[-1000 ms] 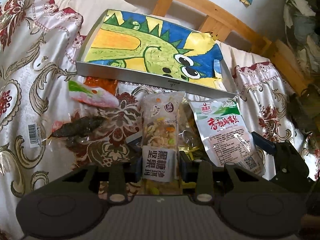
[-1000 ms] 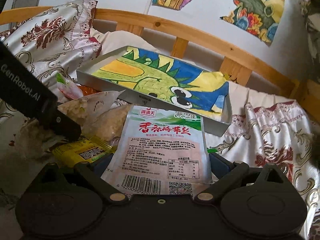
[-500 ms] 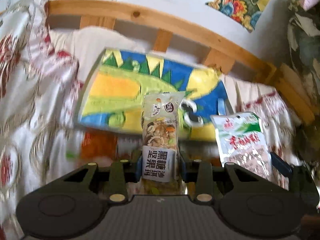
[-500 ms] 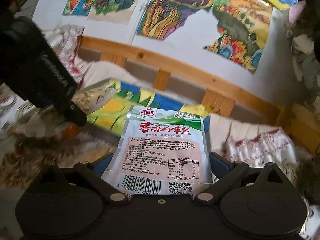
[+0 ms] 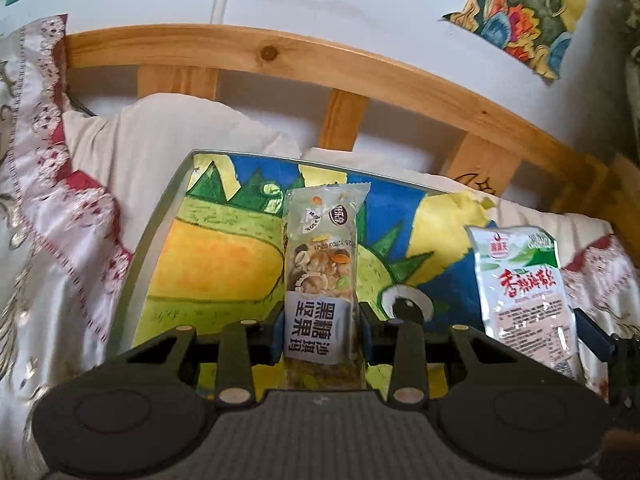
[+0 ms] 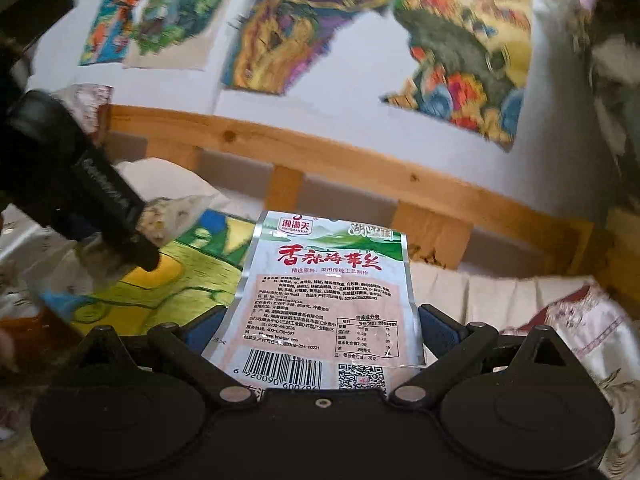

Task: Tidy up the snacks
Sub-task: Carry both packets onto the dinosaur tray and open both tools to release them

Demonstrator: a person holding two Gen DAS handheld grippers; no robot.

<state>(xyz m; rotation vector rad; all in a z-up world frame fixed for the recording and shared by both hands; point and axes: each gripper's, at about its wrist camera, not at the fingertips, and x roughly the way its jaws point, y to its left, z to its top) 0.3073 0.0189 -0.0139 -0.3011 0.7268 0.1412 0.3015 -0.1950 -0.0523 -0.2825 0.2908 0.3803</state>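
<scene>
My left gripper (image 5: 320, 330) is shut on a clear nut bar packet (image 5: 322, 276) with a white label, held upright over a shallow tray (image 5: 160, 208) lined with a green dinosaur painting. My right gripper (image 6: 322, 330) is shut on a silver and green seaweed snack pouch (image 6: 328, 292), its printed side towards the camera. That seaweed snack pouch (image 5: 524, 296) also shows at the right of the left wrist view, above the tray's right end. In the right wrist view the left gripper's black finger (image 6: 100, 196) and the nut bar packet (image 6: 168, 220) hang over the tray's painted lining (image 6: 188, 276).
A wooden slatted headboard (image 5: 360, 76) runs behind the tray, with paintings on the white wall (image 6: 320, 28) above. A white pillow (image 5: 168, 132) and a floral satin bedspread (image 5: 52, 240) surround the tray on the bed.
Both grippers have lifted their packets off the bedspread and carried them forward over the tray. The loose snacks on the bed have dropped out of view. More wall and headboard now show.
</scene>
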